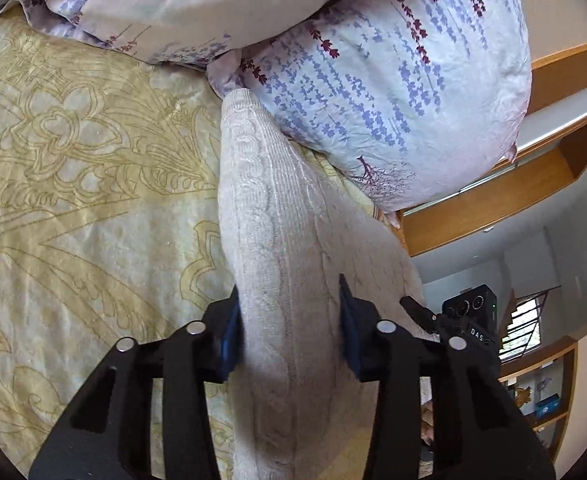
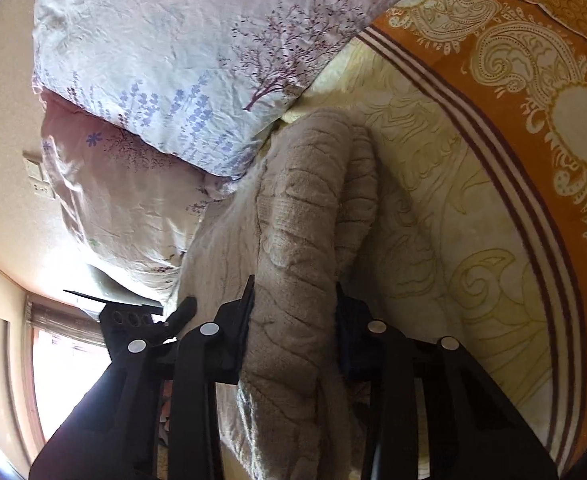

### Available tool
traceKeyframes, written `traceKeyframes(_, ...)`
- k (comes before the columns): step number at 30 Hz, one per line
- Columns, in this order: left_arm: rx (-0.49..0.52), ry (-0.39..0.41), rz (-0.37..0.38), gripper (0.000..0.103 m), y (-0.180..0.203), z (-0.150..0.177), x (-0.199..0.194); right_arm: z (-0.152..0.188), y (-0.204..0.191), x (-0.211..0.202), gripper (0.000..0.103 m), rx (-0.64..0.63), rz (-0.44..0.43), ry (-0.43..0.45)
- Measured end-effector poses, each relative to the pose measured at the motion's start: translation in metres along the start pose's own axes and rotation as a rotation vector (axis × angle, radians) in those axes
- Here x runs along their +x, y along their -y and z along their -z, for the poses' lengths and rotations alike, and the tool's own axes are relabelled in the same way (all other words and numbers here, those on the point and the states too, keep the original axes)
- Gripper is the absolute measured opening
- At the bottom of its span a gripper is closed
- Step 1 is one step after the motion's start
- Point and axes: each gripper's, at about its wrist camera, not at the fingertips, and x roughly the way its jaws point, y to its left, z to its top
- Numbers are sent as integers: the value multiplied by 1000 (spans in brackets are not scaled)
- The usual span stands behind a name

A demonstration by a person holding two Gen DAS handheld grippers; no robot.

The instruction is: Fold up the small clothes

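A beige cable-knit garment (image 1: 261,184) lies stretched along the bed, and a thick fold of it runs up between my left gripper's (image 1: 289,328) blue pads, which press on it from both sides. In the right wrist view the same knit garment (image 2: 305,184) is bunched in ridges, and my right gripper (image 2: 293,320) is shut on a fold of it too. Each view catches part of the other gripper's black body close beside the cloth: right gripper (image 1: 469,320), left gripper (image 2: 133,320). The garment's near end is hidden under the gripper frames.
Two floral pillows (image 1: 373,80) (image 2: 153,60) lie against the garment's far end. The bed has a pale yellow patterned cover (image 1: 73,200) and an orange paisley blanket (image 2: 533,80). Wooden shelves (image 1: 533,380) and a bright window (image 2: 65,380) stand beyond the bed.
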Motion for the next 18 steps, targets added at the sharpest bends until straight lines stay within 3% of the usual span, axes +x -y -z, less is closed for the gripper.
traceKeyframes(3, 27, 16, 20, 35, 4, 0, -23, 4, -30, 8, 32, -68, -37, -16)
traceKeyframes(6, 80, 64, -16, 35, 9, -2, -62, 13, -60, 33, 31, -180, -7, -38)
traceKeyframes(9, 108, 105, -124, 38, -4, -6, -91, 19, -68, 65, 31, -220, 53, -69)
traceKeyframes(12, 63, 75, -215, 45, -34, -7, -89, 23, -62, 85, 34, -220, 146, -73)
traceKeyframes(15, 75, 108, -226, 49, -40, -2, -98, 20, -63, 73, 40, -211, 158, -58)
traceKeyframes(17, 145, 176, -289, 51, -27, 4, -114, 16, -66, 56, 40, -218, 166, 6)
traceKeyframes(18, 187, 210, -302, 57, -16, 6, -121, 14, -69, 48, 40, -225, 169, 42)
